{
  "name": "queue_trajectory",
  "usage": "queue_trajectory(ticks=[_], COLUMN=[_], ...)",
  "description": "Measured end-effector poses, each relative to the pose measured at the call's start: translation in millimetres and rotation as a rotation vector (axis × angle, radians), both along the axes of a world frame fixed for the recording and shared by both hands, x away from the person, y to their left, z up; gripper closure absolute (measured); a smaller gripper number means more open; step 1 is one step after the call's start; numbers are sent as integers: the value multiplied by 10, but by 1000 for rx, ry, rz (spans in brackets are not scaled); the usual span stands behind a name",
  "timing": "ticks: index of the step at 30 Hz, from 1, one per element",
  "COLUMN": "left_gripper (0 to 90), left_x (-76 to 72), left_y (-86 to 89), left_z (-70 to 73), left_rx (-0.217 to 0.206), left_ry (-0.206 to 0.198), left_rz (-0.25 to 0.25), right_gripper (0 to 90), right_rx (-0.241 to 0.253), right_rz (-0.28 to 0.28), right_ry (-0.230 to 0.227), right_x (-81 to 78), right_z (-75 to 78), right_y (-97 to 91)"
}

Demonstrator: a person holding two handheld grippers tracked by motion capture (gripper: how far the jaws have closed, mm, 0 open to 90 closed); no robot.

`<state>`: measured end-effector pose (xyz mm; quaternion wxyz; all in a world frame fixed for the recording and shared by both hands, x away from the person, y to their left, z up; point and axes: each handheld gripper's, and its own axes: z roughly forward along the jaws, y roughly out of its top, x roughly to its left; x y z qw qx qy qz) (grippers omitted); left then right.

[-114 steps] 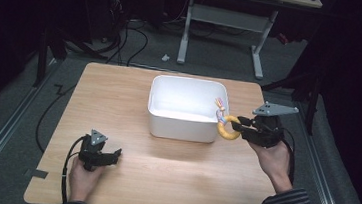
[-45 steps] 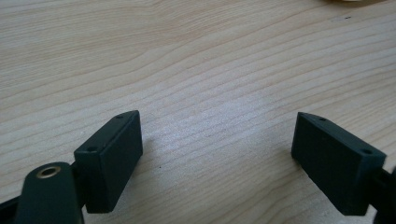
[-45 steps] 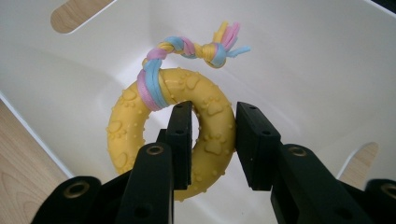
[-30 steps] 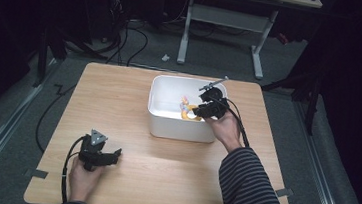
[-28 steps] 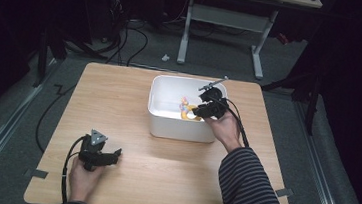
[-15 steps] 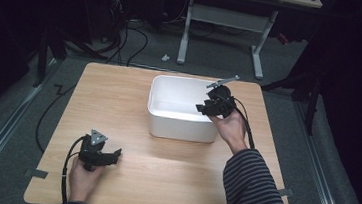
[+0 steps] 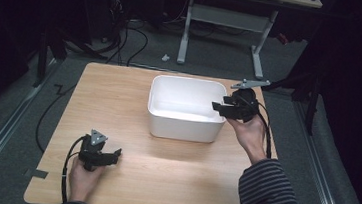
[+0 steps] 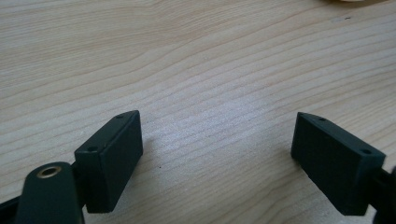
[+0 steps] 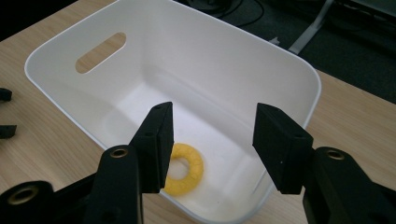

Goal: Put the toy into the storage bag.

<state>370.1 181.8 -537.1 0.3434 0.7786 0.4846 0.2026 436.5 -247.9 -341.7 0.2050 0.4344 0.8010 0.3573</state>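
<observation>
A yellow ring (image 9: 186, 168) lies flat on the floor of the white bin (image 9: 289, 70), close to the bin's near wall. My right gripper (image 9: 211, 140) hovers open just above that wall with nothing between its jaws. From above, the right gripper (image 7: 223, 108) sits over the right rim of the white bin (image 7: 185, 129), held in a hand with a striped sleeve. My left gripper (image 7: 111, 156) rests on the wooden table near its front left corner. The left gripper (image 8: 217, 156) stands open over bare wood.
The wooden table (image 7: 119, 96) has free surface left of and in front of the bin. Cables (image 7: 125, 36) and a desk frame (image 7: 227, 21) lie on the dark floor beyond the far edge. A handle slot (image 9: 100, 52) pierces the bin's far wall.
My right gripper carried the yellow ring over the bin, let it go inside, and has drawn back to the right rim, now open. The left gripper has stayed put.
</observation>
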Motion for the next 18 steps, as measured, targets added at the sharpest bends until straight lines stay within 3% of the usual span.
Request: queue_trajectory(ticks=[11, 18], left_gripper=[169, 169], left_x=[0, 0], left_y=[-1, -1], left_z=[0, 0], left_rx=[1, 1], left_ry=[0, 0], left_rz=[0, 0], right_gripper=[486, 483], right_rx=[31, 37], right_rz=[-15, -27], right_ry=[-46, -51], right_x=[-186, -252], right_z=[86, 107], right_y=[-232, -330])
